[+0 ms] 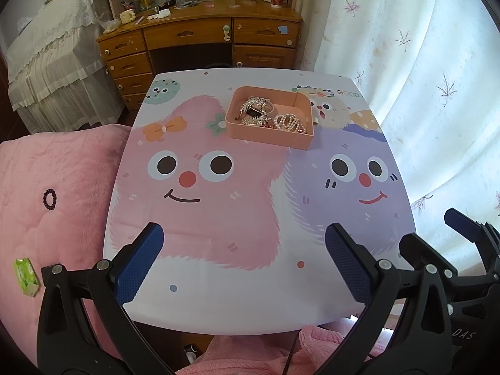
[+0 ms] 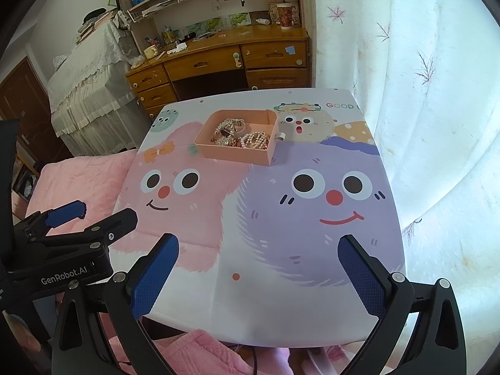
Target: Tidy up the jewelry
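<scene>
A pink open box (image 1: 265, 139) (image 2: 231, 156) stands on the far part of the cartoon-printed table (image 1: 234, 297) (image 2: 281, 306). It holds a sparkly hair clip (image 1: 253, 111) (image 2: 225, 131) and a pearl bracelet (image 1: 289, 122) (image 2: 254, 140). A dark beaded bracelet (image 1: 49, 199) lies on the pink blanket (image 1: 56, 172) left of the table. My left gripper (image 1: 243, 262) is open and empty over the table's near edge. My right gripper (image 2: 259, 272) is open and empty, beside it to the right.
A green packet (image 1: 26, 276) lies on the blanket at the left. A wooden desk with drawers (image 1: 200, 40) (image 2: 218, 62) stands behind the table. A white curtain (image 1: 422, 78) (image 2: 437, 109) hangs close on the right. A cloth-covered cabinet (image 1: 53, 62) stands at back left.
</scene>
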Demonstrator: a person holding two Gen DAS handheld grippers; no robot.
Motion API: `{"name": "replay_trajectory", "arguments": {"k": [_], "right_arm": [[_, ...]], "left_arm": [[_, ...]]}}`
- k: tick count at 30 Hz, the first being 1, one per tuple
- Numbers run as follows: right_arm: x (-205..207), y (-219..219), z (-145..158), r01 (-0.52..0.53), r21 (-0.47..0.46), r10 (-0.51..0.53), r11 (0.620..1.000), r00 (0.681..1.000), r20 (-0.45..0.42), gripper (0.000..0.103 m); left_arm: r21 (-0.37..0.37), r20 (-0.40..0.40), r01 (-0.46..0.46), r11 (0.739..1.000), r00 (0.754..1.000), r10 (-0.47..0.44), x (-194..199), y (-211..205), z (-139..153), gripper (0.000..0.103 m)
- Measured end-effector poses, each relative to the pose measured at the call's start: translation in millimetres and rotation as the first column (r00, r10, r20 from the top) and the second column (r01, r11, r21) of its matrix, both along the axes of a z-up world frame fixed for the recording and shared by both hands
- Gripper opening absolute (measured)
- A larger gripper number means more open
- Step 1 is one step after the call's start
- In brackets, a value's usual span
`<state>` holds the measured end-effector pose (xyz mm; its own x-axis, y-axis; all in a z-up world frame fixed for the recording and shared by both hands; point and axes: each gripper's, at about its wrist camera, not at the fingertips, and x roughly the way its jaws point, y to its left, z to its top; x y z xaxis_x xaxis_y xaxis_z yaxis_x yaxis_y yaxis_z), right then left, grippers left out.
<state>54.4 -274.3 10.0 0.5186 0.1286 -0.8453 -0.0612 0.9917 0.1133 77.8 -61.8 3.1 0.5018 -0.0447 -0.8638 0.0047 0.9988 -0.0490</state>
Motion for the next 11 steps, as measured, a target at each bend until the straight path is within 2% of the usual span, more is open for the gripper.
{"name": "replay_trajectory", "arguments": {"k": [11], "right_arm": [[-22,-19,-5,0.046,-0.027,-0.046,0.999,0.998,-0.03,0.103]], "left_arm": [[-0.038,-0.012,0.013,0.999,1.0,-0.013,-6,-14,-1,0.103]]}}
